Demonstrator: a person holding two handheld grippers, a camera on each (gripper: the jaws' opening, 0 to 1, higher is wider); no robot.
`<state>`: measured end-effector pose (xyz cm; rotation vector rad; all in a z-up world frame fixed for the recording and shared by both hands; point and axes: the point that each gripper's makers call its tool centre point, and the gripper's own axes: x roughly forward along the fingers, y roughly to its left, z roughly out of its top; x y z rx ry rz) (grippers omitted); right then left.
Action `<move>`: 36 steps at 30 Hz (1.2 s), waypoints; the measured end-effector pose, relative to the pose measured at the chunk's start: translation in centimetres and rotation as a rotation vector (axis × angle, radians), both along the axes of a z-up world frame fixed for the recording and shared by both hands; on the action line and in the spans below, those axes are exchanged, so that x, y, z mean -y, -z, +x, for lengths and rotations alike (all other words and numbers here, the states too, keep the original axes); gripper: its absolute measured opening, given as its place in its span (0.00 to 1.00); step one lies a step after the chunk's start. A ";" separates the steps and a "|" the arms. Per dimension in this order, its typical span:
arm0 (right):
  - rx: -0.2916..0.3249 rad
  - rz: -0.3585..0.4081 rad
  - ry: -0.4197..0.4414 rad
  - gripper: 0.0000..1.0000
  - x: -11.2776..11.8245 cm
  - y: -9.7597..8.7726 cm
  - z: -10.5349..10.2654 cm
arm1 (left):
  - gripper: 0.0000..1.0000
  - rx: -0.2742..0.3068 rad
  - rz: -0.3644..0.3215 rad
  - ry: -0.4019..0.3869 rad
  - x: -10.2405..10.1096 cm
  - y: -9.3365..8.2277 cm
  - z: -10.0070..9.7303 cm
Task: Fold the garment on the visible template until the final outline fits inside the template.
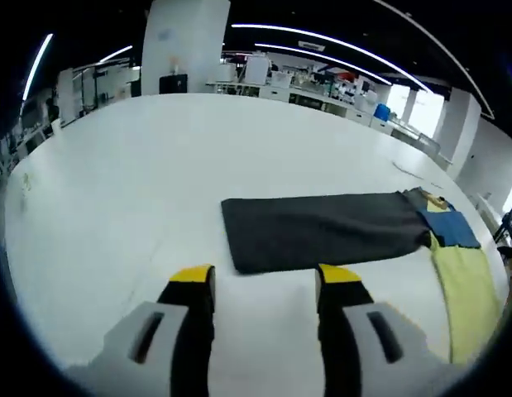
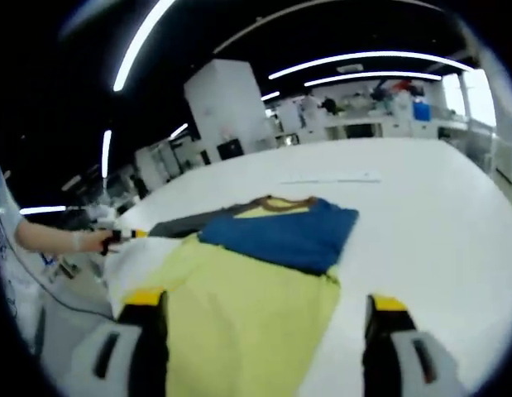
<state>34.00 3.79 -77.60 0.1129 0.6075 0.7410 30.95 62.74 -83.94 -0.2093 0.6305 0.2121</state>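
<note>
While we hold the left gripper (image 1: 264, 285) low at the bottom of the left gripper view, its jaws stand apart and released above the white table (image 1: 156, 165). Just beyond the tips, at centre frame, lies a dark template (image 1: 322, 227), a flat rectangle, with the garment (image 1: 462, 273) touching its right end at the frame's right edge.

Across in the right gripper view, our right gripper (image 2: 264, 310) hovers with jaws spread wide, gripping nothing. Between them, the garment (image 2: 256, 281) fills the lower centre: yellow, with a blue part folded over it and a brown collar. At far left a hand (image 2: 86, 241) shows.
</note>
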 end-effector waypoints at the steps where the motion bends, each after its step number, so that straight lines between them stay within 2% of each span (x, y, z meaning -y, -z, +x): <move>1: -0.003 -0.001 0.006 1.00 0.3 -0.1 -0.1 | 0.42 0.000 0.002 0.000 0.0 0.0 0.1; 5: -0.008 -0.008 0.034 1.00 1.2 -0.1 -0.5 | 0.33 0.004 0.022 -0.054 -1.0 0.3 0.4; 9: -0.016 -0.015 0.053 1.00 1.9 0.2 -0.7 | 0.20 -0.005 0.076 -0.117 -2.0 0.2 0.0; 11: -0.022 -0.016 0.058 1.00 2.1 0.5 -0.9 | 0.15 -0.015 0.116 -0.105 -2.2 0.1 0.0; 12: -0.024 -0.017 0.059 1.00 2.1 0.6 -1.0 | 0.14 -0.019 0.100 -0.113 -2.0 0.1 0.1; 16: -0.031 -0.021 0.060 1.00 2.1 0.9 -1.2 | 0.04 -0.057 0.111 -0.086 -2.0 0.1 0.8; 17: -0.029 -0.021 0.061 1.00 2.1 0.9 -1.1 | 0.00 -0.060 0.096 -0.092 -2.1 -0.1 1.0; 19: -0.023 -0.016 0.061 1.00 1.9 0.7 -1.1 | 0.00 -0.073 0.034 -0.134 -1.9 -0.1 0.7; 22: -0.014 -0.019 0.059 1.00 1.9 0.6 -1.2 | 0.00 0.005 0.017 -0.132 -1.4 -2.1 1.4; 24: -0.014 -0.014 0.062 0.99 2.0 0.6 -1.2 | 0.00 0.046 0.012 -0.104 -0.9 -2.9 2.2; 27: -0.018 -0.003 0.070 0.94 2.1 0.6 -1.2 | 0.00 0.094 0.001 -0.065 -0.2 -5.0 3.4; 29: -0.014 0.013 0.076 0.96 2.1 0.4 -1.0 | 0.00 0.149 -0.016 -0.035 0.7 -6.6 4.5; 33: -0.005 0.009 0.067 0.95 1.9 0.3 -0.9 | 0.00 0.199 -0.029 0.030 2.9 -8.9 6.3; 36: -0.005 0.018 0.065 0.96 1.8 0.2 -0.9 | 0.00 0.241 -0.047 0.107 6.0 -10.9 8.0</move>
